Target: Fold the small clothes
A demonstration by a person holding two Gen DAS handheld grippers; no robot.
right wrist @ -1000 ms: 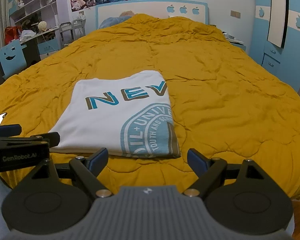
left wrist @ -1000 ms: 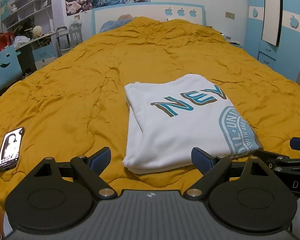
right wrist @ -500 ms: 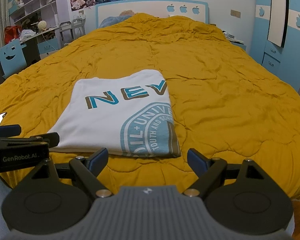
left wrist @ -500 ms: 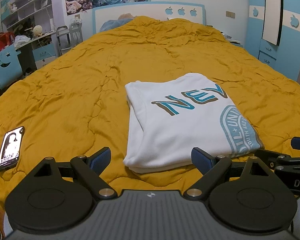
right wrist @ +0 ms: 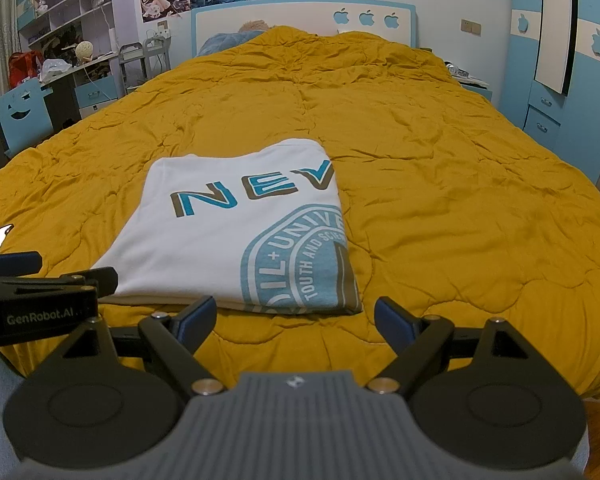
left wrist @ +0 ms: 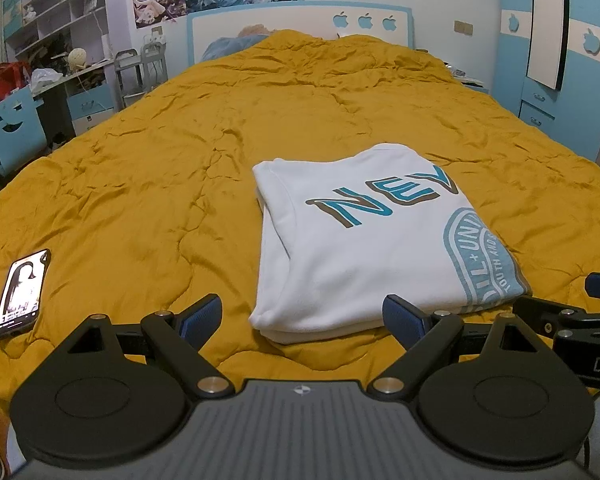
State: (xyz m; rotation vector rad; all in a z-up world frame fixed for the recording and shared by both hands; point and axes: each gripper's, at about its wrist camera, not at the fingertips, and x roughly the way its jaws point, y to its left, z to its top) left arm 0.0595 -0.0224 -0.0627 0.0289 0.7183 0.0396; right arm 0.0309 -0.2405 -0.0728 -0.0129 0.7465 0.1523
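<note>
A white T-shirt (left wrist: 364,240) with blue "NEV" lettering and a round blue emblem lies folded into a rectangle on the mustard-yellow bedspread (left wrist: 148,184). It also shows in the right wrist view (right wrist: 236,232). My left gripper (left wrist: 302,316) is open and empty, held just short of the shirt's near edge. My right gripper (right wrist: 296,316) is open and empty, in front of the shirt's near right corner. Each gripper's side shows at the edge of the other's view.
A smartphone (left wrist: 22,294) lies on the bedspread at the near left. A desk with a blue chair (left wrist: 16,128) and shelves stand left of the bed. A blue wardrobe (left wrist: 556,52) stands on the right. The headboard (left wrist: 300,24) is at the far end.
Both grippers have drawn back very slightly from the shirt. The shirt has not moved.
</note>
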